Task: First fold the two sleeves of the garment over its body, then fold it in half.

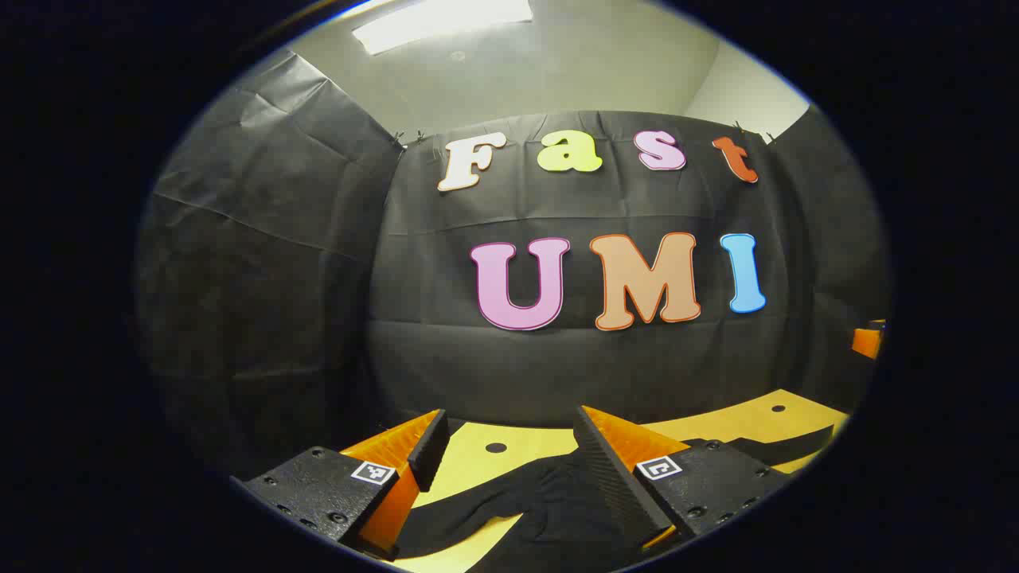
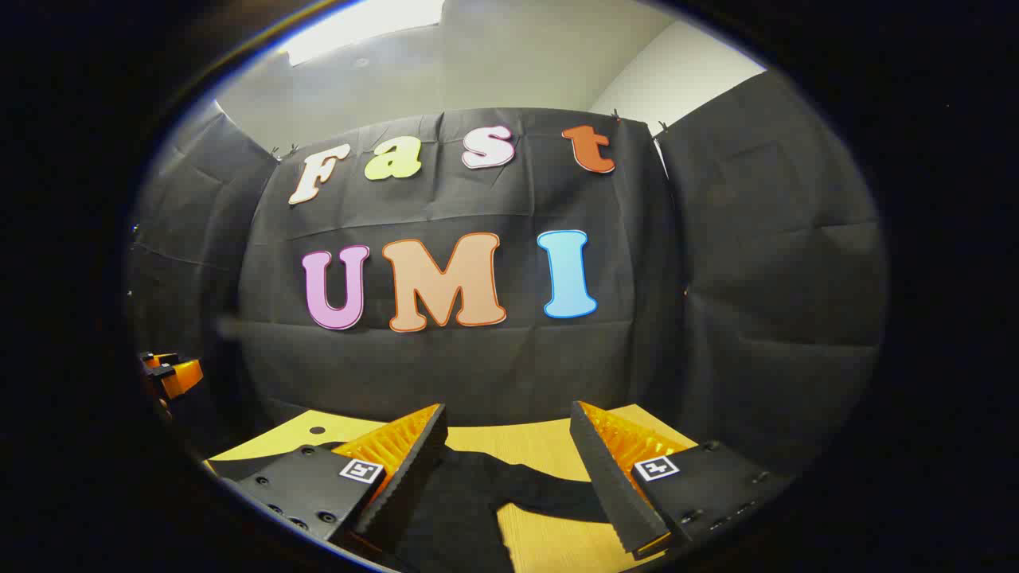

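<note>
A black garment (image 1: 557, 501) lies flat on the yellow wooden table (image 1: 740, 422). In the left gripper view one sleeve (image 1: 446, 529) runs out to the left under my fingers, and more black cloth (image 1: 796, 446) lies to the right. My left gripper (image 1: 508, 426) hovers low above the garment, open, holding nothing. In the right gripper view the garment (image 2: 466, 501) lies below my right gripper (image 2: 508, 415), with a sleeve (image 2: 557, 493) stretching to the right across the table (image 2: 517, 442). This gripper is open too, its jaws wide apart over the cloth.
The black cloth booth wall (image 1: 517, 374) rises close behind the table's far edge. The other gripper (image 1: 868, 341) shows at the right edge of the left gripper view, and the other gripper (image 2: 171, 374) shows at the left edge of the right gripper view.
</note>
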The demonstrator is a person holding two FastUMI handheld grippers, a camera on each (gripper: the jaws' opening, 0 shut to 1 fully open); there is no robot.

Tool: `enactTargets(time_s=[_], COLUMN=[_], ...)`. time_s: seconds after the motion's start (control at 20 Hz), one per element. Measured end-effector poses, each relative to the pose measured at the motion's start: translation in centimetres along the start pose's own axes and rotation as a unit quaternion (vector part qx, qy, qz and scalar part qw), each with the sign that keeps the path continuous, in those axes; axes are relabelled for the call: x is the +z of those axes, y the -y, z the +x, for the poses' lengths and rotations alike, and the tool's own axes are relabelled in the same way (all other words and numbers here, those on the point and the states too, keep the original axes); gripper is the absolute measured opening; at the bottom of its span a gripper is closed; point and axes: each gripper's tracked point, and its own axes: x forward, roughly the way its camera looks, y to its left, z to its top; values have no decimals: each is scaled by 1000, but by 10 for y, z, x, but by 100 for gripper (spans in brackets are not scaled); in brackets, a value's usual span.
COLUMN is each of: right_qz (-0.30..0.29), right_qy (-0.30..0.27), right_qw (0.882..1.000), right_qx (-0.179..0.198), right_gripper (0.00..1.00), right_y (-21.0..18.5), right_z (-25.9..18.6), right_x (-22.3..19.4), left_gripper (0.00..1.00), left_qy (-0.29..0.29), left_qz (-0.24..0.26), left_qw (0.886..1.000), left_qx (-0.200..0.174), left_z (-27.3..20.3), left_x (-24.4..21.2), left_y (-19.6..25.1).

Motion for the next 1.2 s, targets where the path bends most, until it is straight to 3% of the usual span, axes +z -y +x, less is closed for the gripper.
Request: enactTargets(time_s=[0.05,0.55,0.9,1.05,1.2], right_qz=[-1,4,-15,-14,-13], right_qy=[-1,-7,-7,-10,-11], right_qw=[1000,1000,1000,1000,1000], right_qx=[0,-5,-7,-7,-10], right_gripper=[98,98,98,98,98], right_y=[0,2,3,3,3], right_z=[1,-3,-7,-5,-5], right_x=[0,-6,-11,-11,-12], left_gripper=[99,99,94,99,89], left_qy=[-1,-14,-15,-19,-19], left_qz=[-1,-10,-10,-14,-9], left_qw=[1000,1000,1000,1000,1000], left_qx=[0,6,11,10,8], left_z=[1,-2,-4,-1,3], left_x=[0,-10,-13,-20,-20], left_y=[0,-7,-9,-8,-7])
